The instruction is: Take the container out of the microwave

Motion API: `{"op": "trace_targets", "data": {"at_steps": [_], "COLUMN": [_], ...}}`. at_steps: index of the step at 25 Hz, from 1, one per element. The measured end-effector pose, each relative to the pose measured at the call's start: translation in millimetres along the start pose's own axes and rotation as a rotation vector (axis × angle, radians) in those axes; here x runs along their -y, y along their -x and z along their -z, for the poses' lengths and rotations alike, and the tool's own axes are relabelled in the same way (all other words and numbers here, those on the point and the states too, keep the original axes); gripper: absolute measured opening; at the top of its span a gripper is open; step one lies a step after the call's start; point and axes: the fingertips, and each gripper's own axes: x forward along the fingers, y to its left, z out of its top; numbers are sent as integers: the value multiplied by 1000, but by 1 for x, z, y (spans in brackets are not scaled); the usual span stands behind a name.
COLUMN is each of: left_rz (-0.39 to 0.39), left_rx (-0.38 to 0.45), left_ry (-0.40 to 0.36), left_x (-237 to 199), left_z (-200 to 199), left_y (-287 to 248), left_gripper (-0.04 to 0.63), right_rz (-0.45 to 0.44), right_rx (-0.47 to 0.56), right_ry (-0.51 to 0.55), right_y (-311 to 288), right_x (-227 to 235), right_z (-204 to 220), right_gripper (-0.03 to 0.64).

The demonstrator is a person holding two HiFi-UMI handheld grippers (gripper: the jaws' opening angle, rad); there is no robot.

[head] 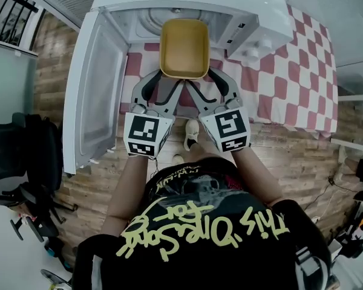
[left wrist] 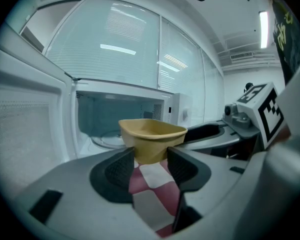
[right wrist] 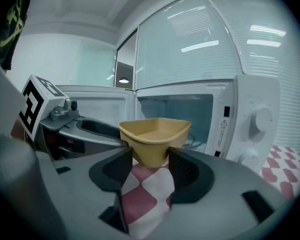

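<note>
Clearly, container (head: 184,48): hung just outside the open microwave (head: 257,14), above the checked worktop (head: 302,83).
Left tongs (left wrist: 151,158): clamped on its near-left corner.
Right tongs (right wrist: 151,160): clamped on its near-right corner.

Bright, even indoor light; a ceiling strip lamp (left wrist: 263,29) glares upper right. The microwave (left wrist: 121,115) cavity is dimmer. Fisheye darkens corners; foreground soft, perhaps defocused.

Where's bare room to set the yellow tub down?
Bare: red-and-white checked cloth right of the white microwave, out to the table edge. Crowded: the cloth strip before the microwave's mouth, hemmed by its open door, the left gripper and right gripper holding the yellow plastic container.
</note>
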Motion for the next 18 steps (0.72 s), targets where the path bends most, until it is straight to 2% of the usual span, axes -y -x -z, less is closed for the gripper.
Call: {"op": "trace_targets", "data": {"at_steps": [18], "left_rz": [6], "left_rx": [15], "left_ry": [-19], "left_x": [18], "left_z": [7], "left_y": [54], "left_gripper": [210], "right_rz": [27], "right_rx": [25], "right_ry": [20], "right_y": [36], "right_x": [-44], "right_z": [2], "right_gripper": [225]}}
